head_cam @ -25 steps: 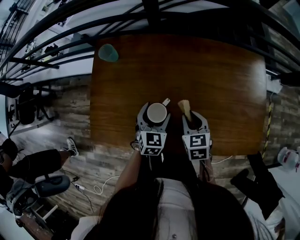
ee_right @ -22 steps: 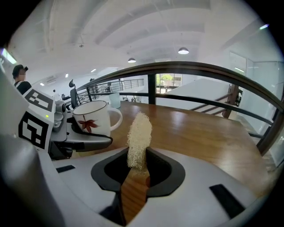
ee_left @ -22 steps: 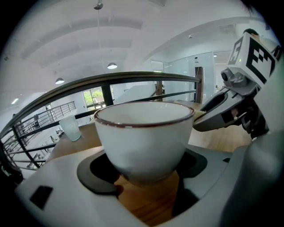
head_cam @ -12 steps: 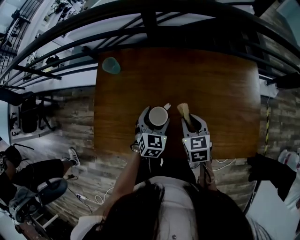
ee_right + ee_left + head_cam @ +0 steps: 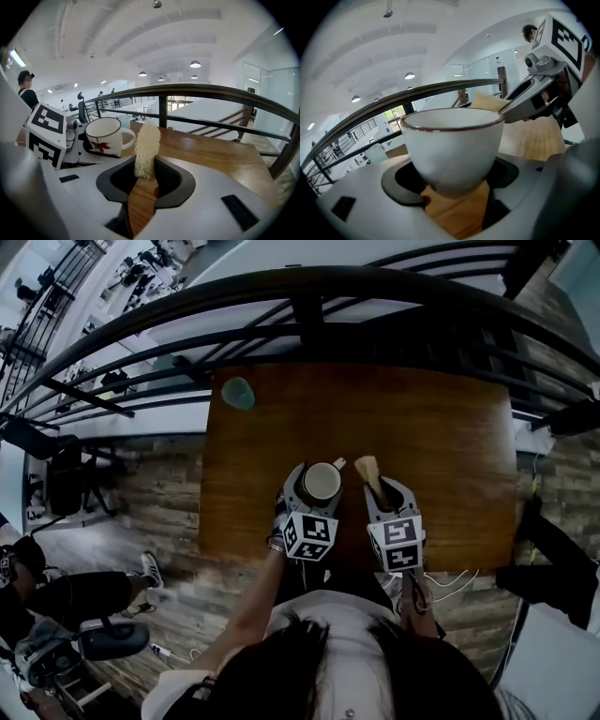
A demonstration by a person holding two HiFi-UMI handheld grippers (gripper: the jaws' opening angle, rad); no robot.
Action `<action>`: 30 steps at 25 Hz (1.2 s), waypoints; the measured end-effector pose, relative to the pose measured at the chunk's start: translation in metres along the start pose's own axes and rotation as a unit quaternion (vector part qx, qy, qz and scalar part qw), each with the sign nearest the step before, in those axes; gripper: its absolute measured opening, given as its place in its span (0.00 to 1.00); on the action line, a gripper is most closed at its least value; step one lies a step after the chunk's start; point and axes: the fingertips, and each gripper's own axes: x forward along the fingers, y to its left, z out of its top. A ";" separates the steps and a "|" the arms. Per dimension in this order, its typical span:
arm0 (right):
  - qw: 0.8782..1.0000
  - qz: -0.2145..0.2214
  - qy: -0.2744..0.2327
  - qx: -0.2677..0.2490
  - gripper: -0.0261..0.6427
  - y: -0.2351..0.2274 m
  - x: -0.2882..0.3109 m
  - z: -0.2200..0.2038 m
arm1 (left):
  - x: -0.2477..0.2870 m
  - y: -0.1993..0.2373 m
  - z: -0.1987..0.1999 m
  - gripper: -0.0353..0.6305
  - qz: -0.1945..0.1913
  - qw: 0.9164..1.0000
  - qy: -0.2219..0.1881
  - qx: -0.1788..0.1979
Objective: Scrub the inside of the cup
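**A:** What has moved since a second ago?

**B:** Mostly the head view itself. It has swung, so the table (image 5: 441,427) now sits lower and further right. The cup (image 5: 322,482) and both grippers keep their places against each other.

**A:** Where is the cup, and which way does it point?

**B:** It is near the table's near edge, upright with its mouth up. The left gripper (image 5: 316,484) is clamped on it, one pad on each side. Its handle (image 5: 339,463) points away from the person and to the right.

**A:** And the scrubber?

**B:** It is a loofah strip (image 5: 146,150), pinched at its lower end by the right gripper (image 5: 143,176). Its long axis stands up out of the jaws. It is just beside the handle and apart from it.

**A:** What else is around?

**B:** A teal tumbler (image 5: 238,393) stands at the far left corner, well apart. A dark railing (image 5: 394,279) runs beyond the table.

**A:** Do the views differ?

**B:** Only the head view looks down into the cup's mouth. The right gripper view alone shows a red leaf print (image 5: 99,145) on its side. The left gripper view shows the brown rim and the pads.
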 end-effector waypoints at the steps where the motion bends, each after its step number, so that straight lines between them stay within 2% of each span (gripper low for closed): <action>1: 1.000 0.003 -0.003 0.000 0.20 0.000 0.000 0.004 | 0.001 0.002 0.002 0.64 0.002 1.000 0.000 0.003; 7: 1.000 0.015 -0.018 -0.008 0.20 0.007 -0.007 0.023 | -0.001 0.017 0.011 0.64 0.020 0.999 0.005 0.025; 13: 0.999 0.016 -0.034 -0.020 0.20 0.015 -0.018 0.033 | -0.007 0.023 0.014 0.64 0.038 0.996 0.010 0.085; 16: 0.999 0.016 -0.041 -0.027 0.20 0.025 -0.023 0.038 | -0.018 0.027 0.022 0.64 0.043 0.995 0.004 0.086; 21: 0.998 0.020 -0.050 -0.033 0.20 0.034 -0.031 0.044 | -0.017 0.023 0.020 0.64 0.034 0.994 -0.003 0.104; 30: 0.996 0.038 -0.060 -0.057 0.20 0.051 -0.037 0.061 | -0.020 0.023 0.038 0.64 0.030 0.988 -0.005 0.151</action>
